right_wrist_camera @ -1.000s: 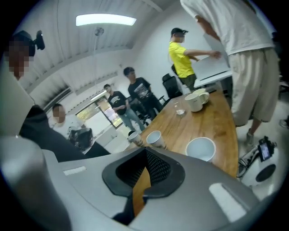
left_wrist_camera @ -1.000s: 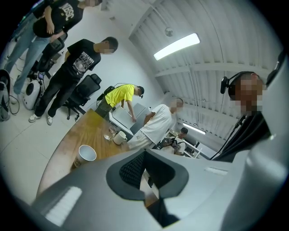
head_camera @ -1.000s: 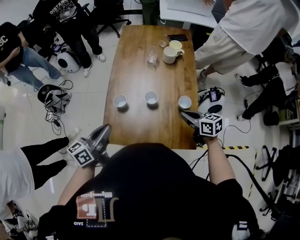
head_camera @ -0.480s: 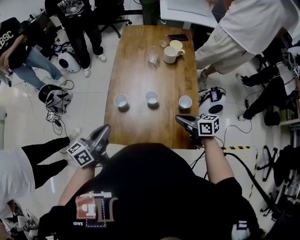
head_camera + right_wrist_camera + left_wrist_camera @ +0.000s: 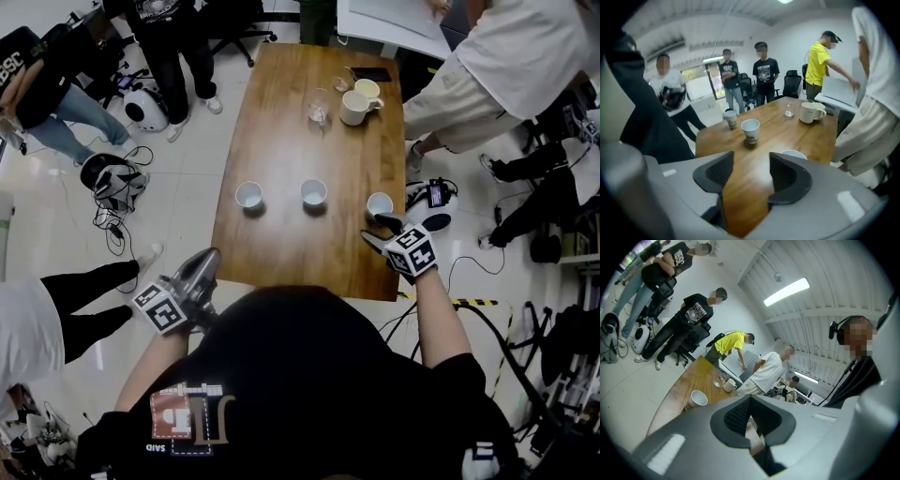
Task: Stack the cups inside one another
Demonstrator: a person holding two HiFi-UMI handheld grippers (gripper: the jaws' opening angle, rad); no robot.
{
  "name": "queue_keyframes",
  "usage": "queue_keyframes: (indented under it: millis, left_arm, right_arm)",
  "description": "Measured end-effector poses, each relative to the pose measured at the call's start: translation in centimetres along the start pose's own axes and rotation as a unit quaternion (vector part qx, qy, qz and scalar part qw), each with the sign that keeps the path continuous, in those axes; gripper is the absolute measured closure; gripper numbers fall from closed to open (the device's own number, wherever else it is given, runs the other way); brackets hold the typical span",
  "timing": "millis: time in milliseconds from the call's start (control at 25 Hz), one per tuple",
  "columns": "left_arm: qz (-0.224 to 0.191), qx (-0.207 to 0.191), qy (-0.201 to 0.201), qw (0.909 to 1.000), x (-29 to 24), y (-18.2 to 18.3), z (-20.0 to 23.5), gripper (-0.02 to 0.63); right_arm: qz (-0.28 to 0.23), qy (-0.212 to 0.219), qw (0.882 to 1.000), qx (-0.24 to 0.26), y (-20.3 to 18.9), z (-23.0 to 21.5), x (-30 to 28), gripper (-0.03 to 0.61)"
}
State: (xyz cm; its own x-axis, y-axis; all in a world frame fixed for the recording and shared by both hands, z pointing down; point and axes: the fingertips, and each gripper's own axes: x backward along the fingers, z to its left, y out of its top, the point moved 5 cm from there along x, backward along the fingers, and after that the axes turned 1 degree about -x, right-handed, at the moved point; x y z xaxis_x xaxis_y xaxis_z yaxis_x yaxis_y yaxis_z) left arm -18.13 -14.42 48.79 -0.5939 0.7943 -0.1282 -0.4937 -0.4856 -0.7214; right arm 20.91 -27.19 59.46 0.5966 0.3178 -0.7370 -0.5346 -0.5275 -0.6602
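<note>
Across the middle of a long wooden table point(image 5: 291, 141), three small white paper cups stand upright in a row, well apart: the left cup point(image 5: 248, 194), the middle cup point(image 5: 314, 192) and the right cup point(image 5: 380, 203), which is near the right edge. The right gripper point(image 5: 378, 231) tilts down just short of the right cup. Its jaws are spread and have just been opening, with only bare wood between them. The left gripper point(image 5: 208, 261) is held off the table's near left corner, jaws pressed together on nothing. The right gripper view shows dark print low on the cups' sides. The head view shows only their white mouths, plus two mugs point(image 5: 354, 108) and a glass point(image 5: 319, 105) near the far edge.
</note>
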Motion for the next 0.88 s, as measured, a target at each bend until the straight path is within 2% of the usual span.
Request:
queue_keyframes:
  millis: [40, 80, 160, 280, 360, 520, 560, 600, 760, 880]
  left_arm:
    - [-0.002, 0.002, 0.002, 1.0000, 0.2, 0.0, 0.1, 0.611]
    - [-0.003, 0.003, 0.004, 1.0000, 0.5, -0.1, 0.3, 0.611]
    - [-0.005, 0.008, 0.012, 0.9999, 1.1, -0.3, 0.7, 0.612]
    - [-0.011, 0.019, 0.027, 0.9994, 2.1, -0.5, 1.3, 0.611]
    - [-0.015, 0.023, 0.034, 0.9990, 2.7, -0.5, 1.6, 0.611]
    - [-0.020, 0.030, 0.048, 0.9982, 3.8, -0.7, 2.3, 0.611]
    - [-0.022, 0.032, 0.051, 0.9980, 4.1, -0.7, 2.4, 0.611]
    - [-0.025, 0.033, 0.053, 0.9977, 4.4, -0.7, 2.6, 0.611]
    - [-0.030, 0.041, 0.056, 0.9972, 4.7, -0.9, 3.3, 0.611]
    - [-0.035, 0.043, 0.051, 0.9971, 4.5, -0.9, 3.6, 0.611]
  right_arm:
    - [0.030, -0.021, 0.999, 0.039, -0.3, -0.5, 0.0, 0.261]
    - [0.062, -0.040, 0.994, 0.074, -0.6, -1.1, -0.1, 0.214]
    - [0.127, -0.072, 0.979, 0.142, -1.5, -2.4, -0.9, 0.204]
    - [0.198, -0.105, 0.949, 0.223, -2.4, -3.9, -2.8, 0.306]
    - [0.229, -0.113, 0.932, 0.258, -2.8, -4.7, -4.2, 0.358]
    - [0.268, -0.110, 0.912, 0.290, -3.1, -5.4, -5.7, 0.489]
    - [0.270, -0.110, 0.910, 0.296, -3.0, -5.4, -5.8, 0.530]
    - [0.270, -0.106, 0.909, 0.299, -2.9, -5.2, -6.0, 0.545]
    - [0.253, -0.085, 0.918, 0.293, -1.5, -4.3, -6.0, 0.549]
    - [0.222, -0.072, 0.928, 0.291, 1.5, -2.9, -5.6, 0.549]
